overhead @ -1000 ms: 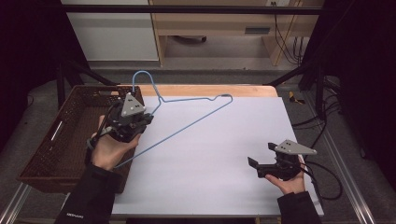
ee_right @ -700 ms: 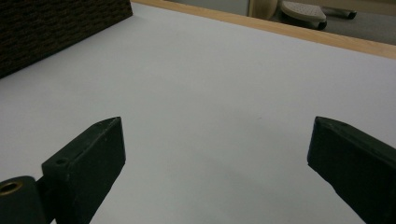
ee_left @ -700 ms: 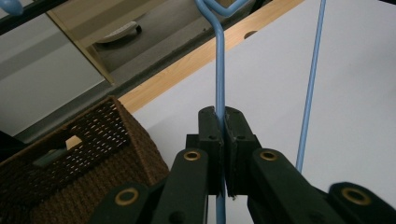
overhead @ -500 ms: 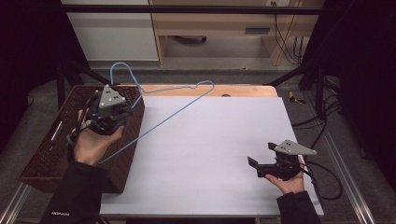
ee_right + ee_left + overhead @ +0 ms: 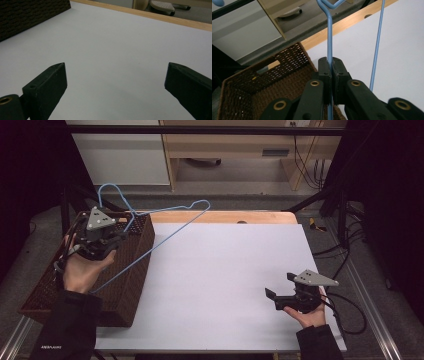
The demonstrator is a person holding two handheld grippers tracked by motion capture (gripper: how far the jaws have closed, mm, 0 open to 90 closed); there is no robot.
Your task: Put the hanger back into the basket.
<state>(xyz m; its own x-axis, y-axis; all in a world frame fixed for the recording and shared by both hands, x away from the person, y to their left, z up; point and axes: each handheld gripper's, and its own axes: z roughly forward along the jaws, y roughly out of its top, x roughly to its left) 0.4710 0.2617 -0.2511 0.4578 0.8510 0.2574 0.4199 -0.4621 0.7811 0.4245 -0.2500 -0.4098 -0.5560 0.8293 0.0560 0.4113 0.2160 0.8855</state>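
We see the left hand-held gripper [image 5: 102,237] clamped tight on one wire of the blue hanger [image 5: 165,227], its pads pinching the thin rod between them (the left gripper view shows the grip plainly). The hanger hangs in the air, tilted, above the near corner of the brown wicker basket [image 5: 137,265] at the left edge of the bench [image 5: 225,270]; its hook rises beyond the basket and one arm reaches out over the white surface. What lies inside the basket we cannot make out. The right hand-held gripper [image 5: 280,297] rests low on the bench, jaws spread wide and grasping nothing.
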